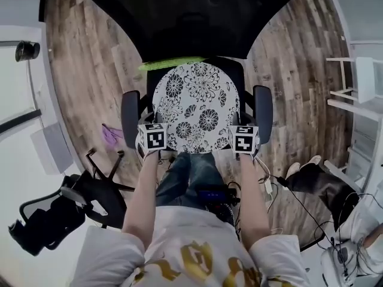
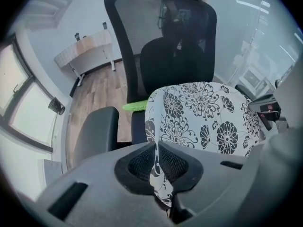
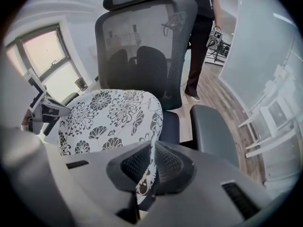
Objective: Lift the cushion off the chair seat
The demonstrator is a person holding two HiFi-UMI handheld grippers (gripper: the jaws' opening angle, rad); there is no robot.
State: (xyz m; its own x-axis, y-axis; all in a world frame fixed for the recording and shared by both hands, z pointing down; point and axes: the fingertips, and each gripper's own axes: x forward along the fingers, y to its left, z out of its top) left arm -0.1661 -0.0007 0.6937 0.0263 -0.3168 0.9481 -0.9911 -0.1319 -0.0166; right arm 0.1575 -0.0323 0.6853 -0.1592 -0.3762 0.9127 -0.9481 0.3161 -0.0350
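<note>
A round white cushion (image 1: 195, 106) with black flower print hangs over the seat of a black office chair (image 1: 191, 17), its near edge raised. My left gripper (image 1: 152, 139) is shut on the cushion's (image 2: 199, 115) near left edge, the fabric pinched between the mesh pads (image 2: 139, 162). My right gripper (image 1: 243, 140) is shut on the near right edge of the cushion (image 3: 111, 115), with fabric squeezed between its pads (image 3: 168, 163). A green strip (image 1: 170, 63) lies on the seat behind the cushion.
Chair armrests (image 1: 130, 115) (image 1: 263, 112) flank the cushion. A second black chair base (image 1: 90, 187) lies at lower left on the wood floor. A white rack (image 1: 353, 88) stands at right, with cables (image 1: 299, 208) on the floor. A person (image 3: 201, 37) stands behind the chair.
</note>
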